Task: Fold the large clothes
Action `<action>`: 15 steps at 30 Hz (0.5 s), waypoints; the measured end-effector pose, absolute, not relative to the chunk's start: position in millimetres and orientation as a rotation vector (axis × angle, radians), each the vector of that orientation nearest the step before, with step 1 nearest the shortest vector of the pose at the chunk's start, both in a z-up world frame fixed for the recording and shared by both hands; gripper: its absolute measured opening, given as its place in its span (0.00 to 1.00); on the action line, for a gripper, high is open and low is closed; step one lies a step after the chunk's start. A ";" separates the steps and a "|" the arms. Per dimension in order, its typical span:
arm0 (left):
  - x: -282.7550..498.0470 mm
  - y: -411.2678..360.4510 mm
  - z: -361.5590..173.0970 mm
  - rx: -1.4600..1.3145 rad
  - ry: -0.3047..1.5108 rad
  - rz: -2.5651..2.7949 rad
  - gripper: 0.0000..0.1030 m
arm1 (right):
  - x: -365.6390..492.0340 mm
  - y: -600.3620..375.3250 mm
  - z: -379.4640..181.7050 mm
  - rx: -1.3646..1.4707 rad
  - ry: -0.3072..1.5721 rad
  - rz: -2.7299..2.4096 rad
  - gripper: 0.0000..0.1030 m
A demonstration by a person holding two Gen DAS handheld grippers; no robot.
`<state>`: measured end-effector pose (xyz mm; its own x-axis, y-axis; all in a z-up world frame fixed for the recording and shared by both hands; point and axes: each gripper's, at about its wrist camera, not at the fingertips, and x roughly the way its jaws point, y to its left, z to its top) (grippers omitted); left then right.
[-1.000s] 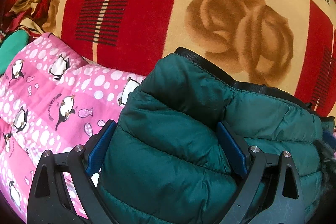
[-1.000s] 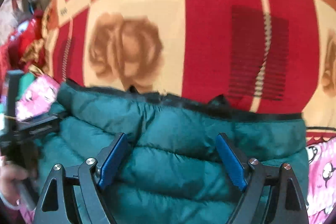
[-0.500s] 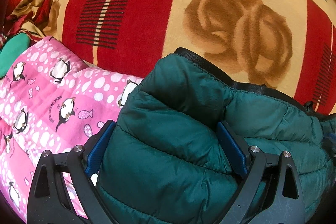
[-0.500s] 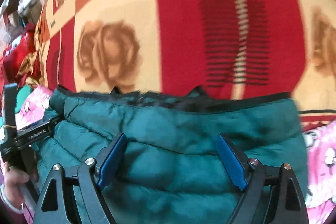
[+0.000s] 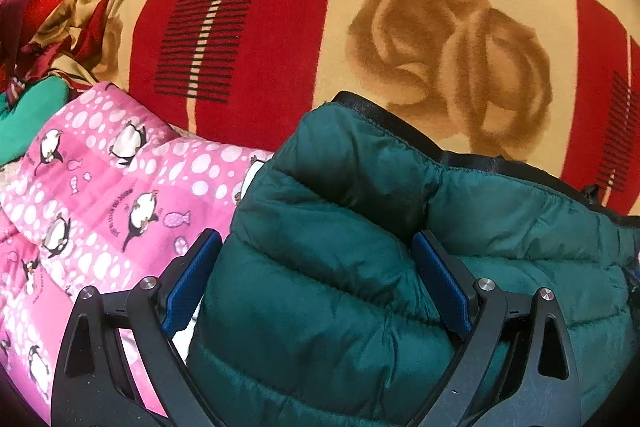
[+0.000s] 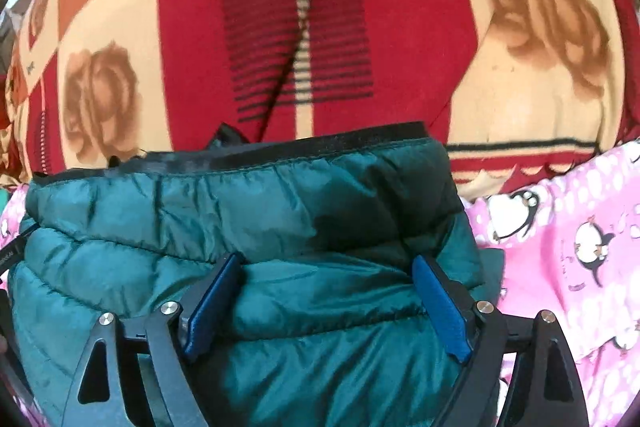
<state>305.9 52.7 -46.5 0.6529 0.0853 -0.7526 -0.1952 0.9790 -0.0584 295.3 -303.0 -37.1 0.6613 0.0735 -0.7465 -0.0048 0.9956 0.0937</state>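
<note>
Since the earlier frame our right gripper [image 6: 326,301] has slid along the jacket [image 6: 248,227] toward its right end, and more of the pink quilt [image 6: 568,239] now fills the right of that view. Both grippers stand wide, clamped on thick folds of the jacket; our left gripper [image 5: 316,279] grips its left corner, lower middle of its view. The jacket lies on the blanket [image 5: 280,27], with its black hem [image 6: 320,143] on the far side.
</note>
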 end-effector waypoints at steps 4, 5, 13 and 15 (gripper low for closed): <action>286.3 55.9 -34.1 -0.165 0.824 0.142 0.93 | 259.5 -305.3 -15.8 0.112 0.790 0.082 0.83; 280.2 55.2 -30.9 -0.162 0.817 0.138 0.93 | 249.9 -304.4 -13.0 0.111 0.780 0.090 0.83; 232.5 45.1 -14.0 -0.095 0.750 0.106 0.93 | 209.6 -306.6 -39.0 0.088 0.852 0.108 0.83; 220.0 41.0 -13.1 -0.084 0.745 0.098 0.93 | 207.6 -306.0 -49.5 0.079 0.868 0.094 0.84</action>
